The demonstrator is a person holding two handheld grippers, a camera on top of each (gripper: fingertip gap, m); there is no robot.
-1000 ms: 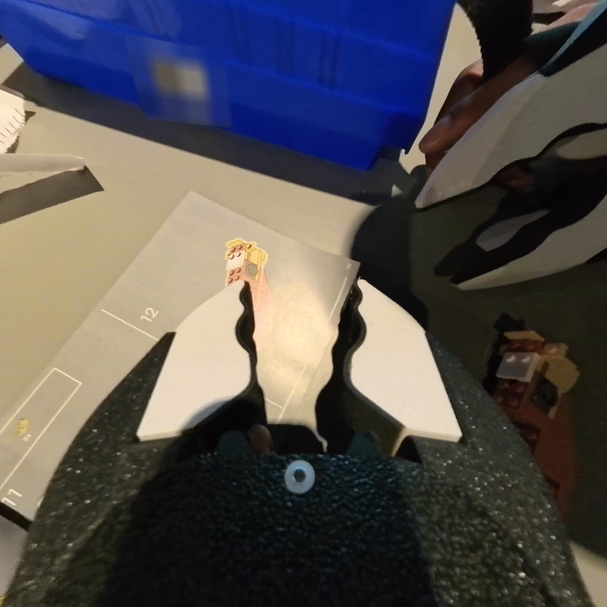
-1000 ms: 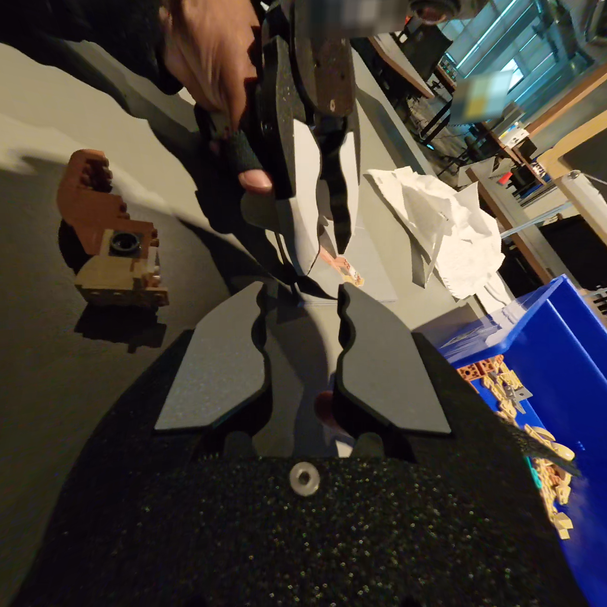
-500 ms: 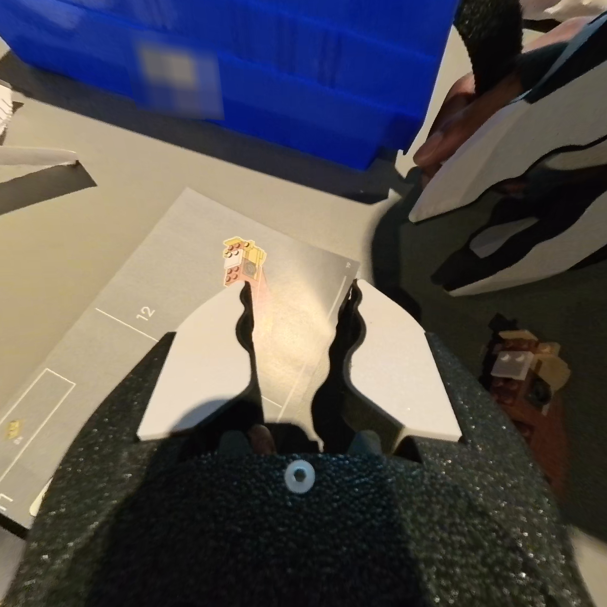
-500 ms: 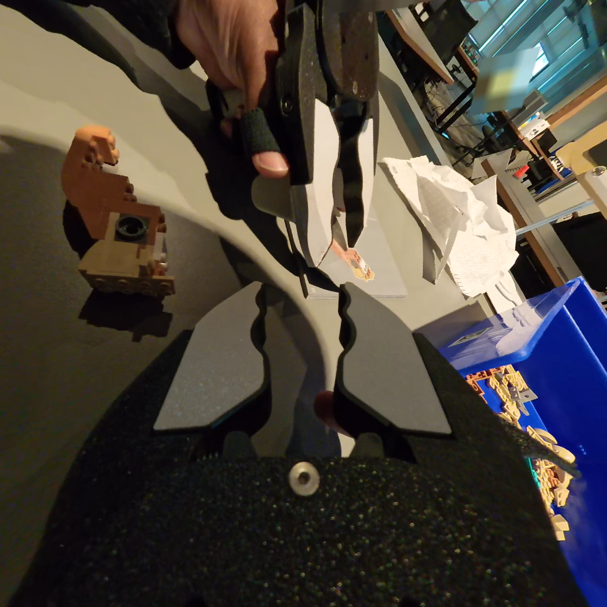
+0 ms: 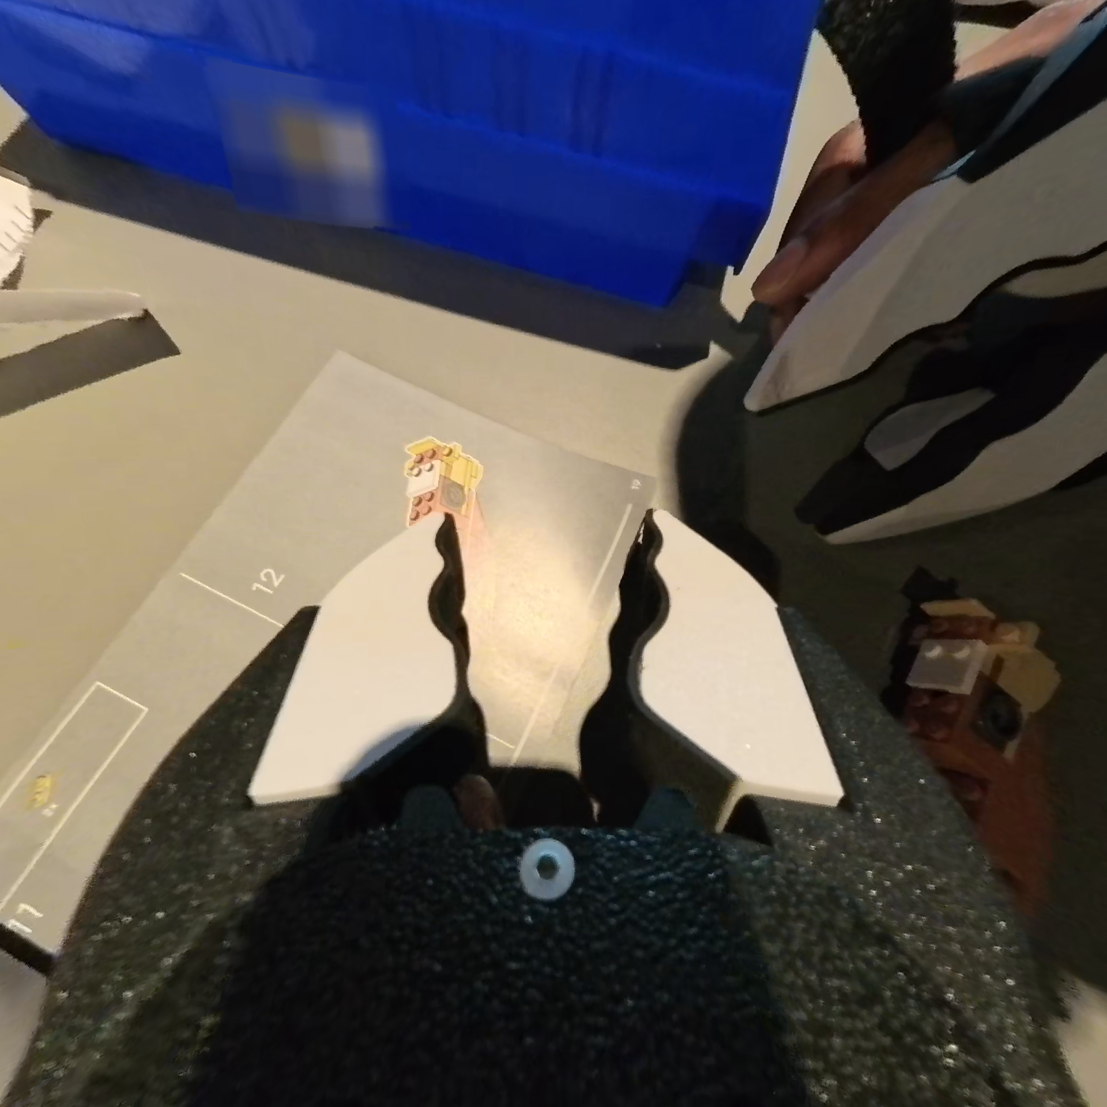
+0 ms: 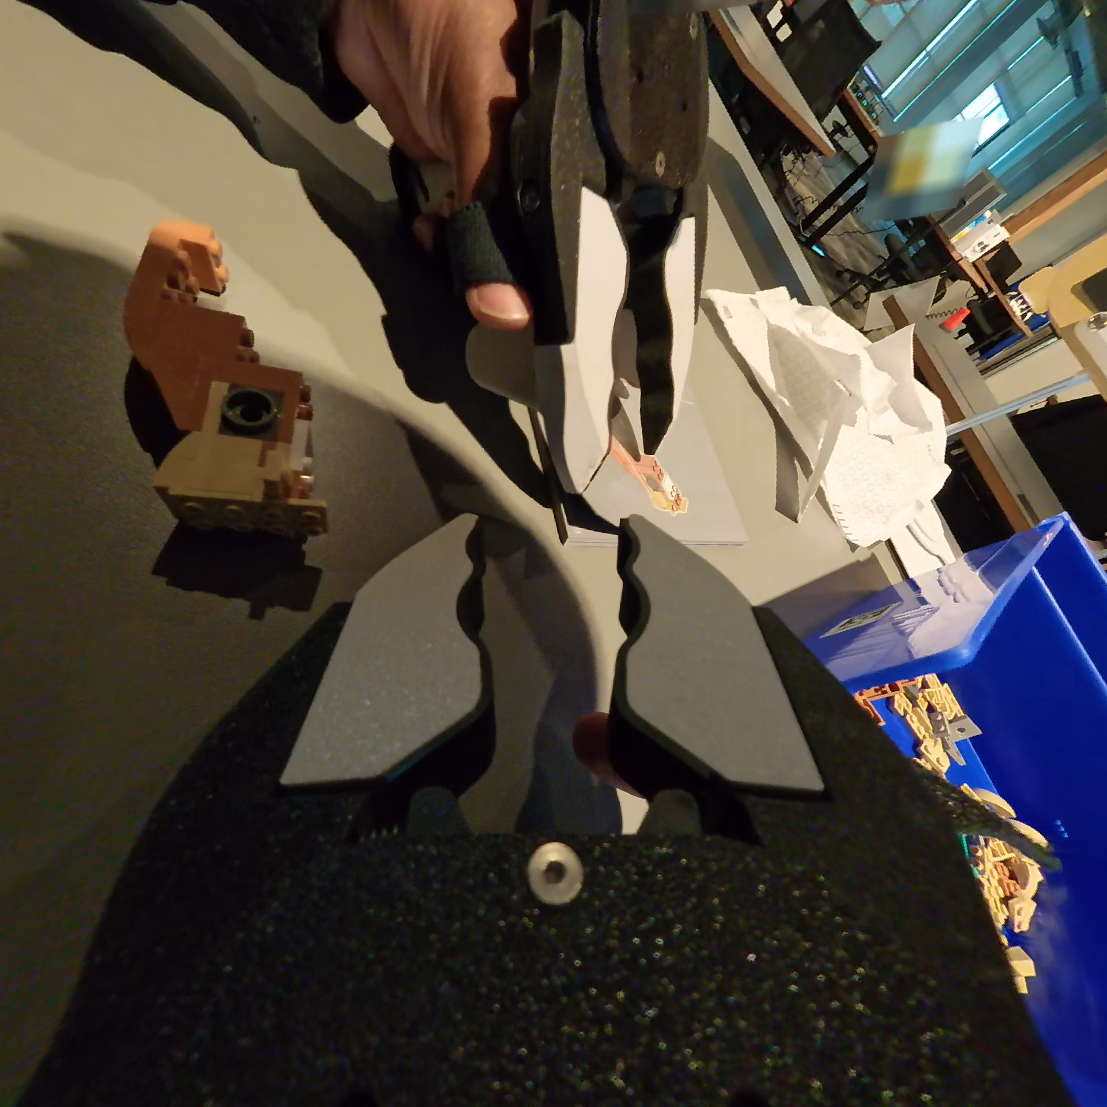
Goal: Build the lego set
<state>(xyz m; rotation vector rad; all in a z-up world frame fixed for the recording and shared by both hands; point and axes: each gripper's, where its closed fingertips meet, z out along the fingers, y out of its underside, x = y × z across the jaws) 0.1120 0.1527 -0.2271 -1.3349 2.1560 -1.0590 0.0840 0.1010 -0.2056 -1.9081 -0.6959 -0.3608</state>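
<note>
A part-built brown and tan lego model (image 6: pixel 230 413) stands on the dark mat at the left of the right wrist view; it also shows at the right edge of the left wrist view (image 5: pixel 973 689). My left gripper (image 5: pixel 545 518) is open and empty, hovering over the grey instruction sheet (image 5: pixel 335 509) with its printed model picture. My right gripper (image 6: pixel 548 527) is open and empty above the mat's edge. The left gripper also shows in the right wrist view (image 6: pixel 623 461), held by a hand. The right gripper shows at the upper right of the left wrist view (image 5: pixel 785 461).
A blue bin (image 5: pixel 479 150) stands behind the sheet; in the right wrist view it (image 6: pixel 982 647) holds several loose tan and brown bricks (image 6: pixel 934 725). Crumpled white paper bags (image 6: pixel 838 407) lie beyond the sheet. Desks and screens fill the background.
The right gripper has drawn a little nearer to the left gripper and the model, which look larger now. The left gripper has barely moved over the sheet. Both stay open.
</note>
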